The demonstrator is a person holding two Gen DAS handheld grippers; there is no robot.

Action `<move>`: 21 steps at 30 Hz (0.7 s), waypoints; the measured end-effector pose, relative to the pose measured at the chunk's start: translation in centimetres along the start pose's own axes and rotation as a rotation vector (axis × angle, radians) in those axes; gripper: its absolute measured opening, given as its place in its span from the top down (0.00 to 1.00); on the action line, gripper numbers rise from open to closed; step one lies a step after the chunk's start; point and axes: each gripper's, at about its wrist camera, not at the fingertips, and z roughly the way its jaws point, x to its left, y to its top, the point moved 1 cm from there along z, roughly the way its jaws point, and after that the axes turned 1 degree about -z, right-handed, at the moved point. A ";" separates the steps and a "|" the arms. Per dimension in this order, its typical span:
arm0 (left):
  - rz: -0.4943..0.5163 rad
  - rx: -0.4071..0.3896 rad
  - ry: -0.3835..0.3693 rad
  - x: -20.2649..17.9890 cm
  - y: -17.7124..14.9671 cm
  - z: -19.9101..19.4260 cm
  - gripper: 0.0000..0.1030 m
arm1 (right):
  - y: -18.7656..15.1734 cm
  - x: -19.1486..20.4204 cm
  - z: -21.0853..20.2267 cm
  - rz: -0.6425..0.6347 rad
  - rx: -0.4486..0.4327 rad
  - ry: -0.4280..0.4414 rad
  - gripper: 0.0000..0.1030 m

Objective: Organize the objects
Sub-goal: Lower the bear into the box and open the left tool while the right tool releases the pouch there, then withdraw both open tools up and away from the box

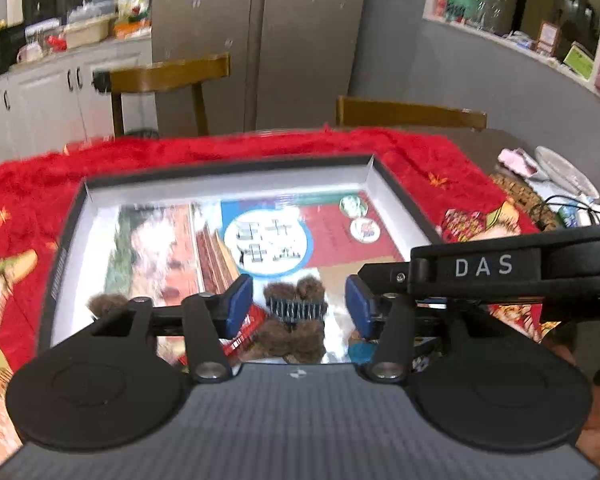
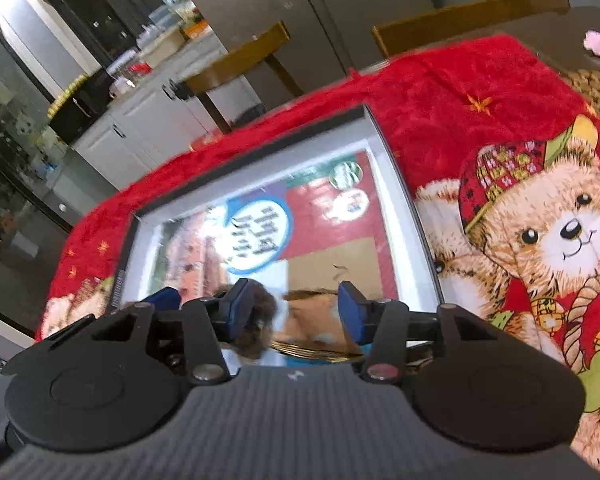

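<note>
A shallow black-rimmed box (image 1: 76,216) lined with a colourful printed sheet lies on a red teddy-bear blanket (image 1: 20,184). Inside its near end lies a brown furry clip with a metal comb (image 1: 294,310). My left gripper (image 1: 300,304) hovers open over it, blue pads on either side, not touching. The right gripper's black body (image 1: 500,268) crosses the left wrist view at the right. In the right wrist view the box (image 2: 396,168) lies ahead and my right gripper (image 2: 296,312) is open over brown furry and tan items (image 2: 316,316) that are blurred.
Two wooden chairs (image 1: 172,76) (image 1: 412,114) stand behind the table. At the table's right are a woven mat (image 1: 520,192), a plate (image 1: 564,172), cables and small items. Kitchen cabinets (image 1: 40,96) and a fridge (image 1: 260,40) are beyond.
</note>
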 end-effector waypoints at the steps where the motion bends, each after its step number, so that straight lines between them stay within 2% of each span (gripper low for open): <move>1: 0.008 -0.019 -0.003 0.0 0.3 -0.7 0.36 | 0.0 0.3 -0.6 -0.007 -0.019 0.008 0.36; 4: 0.016 -0.068 -0.008 0.3 1.3 -2.9 0.34 | 0.0 1.3 -2.7 -0.032 -0.093 0.023 0.30; 10: 0.087 -0.210 0.018 -0.8 2.3 -9.0 0.33 | 0.0 3.7 -8.1 -0.113 -0.218 0.082 0.30; 13: 0.131 -0.287 0.027 -1.3 2.5 -12.6 0.28 | -0.3 4.9 -11.1 -0.142 -0.297 0.113 0.29; 16: 0.147 -0.354 0.038 -1.4 2.7 -16.4 0.26 | -1.2 6.2 -13.8 -0.159 -0.386 0.130 0.22; 21: 0.167 -0.450 0.078 -2.0 1.9 -20.9 0.25 | -2.6 7.7 -17.0 -0.186 -0.466 0.133 0.22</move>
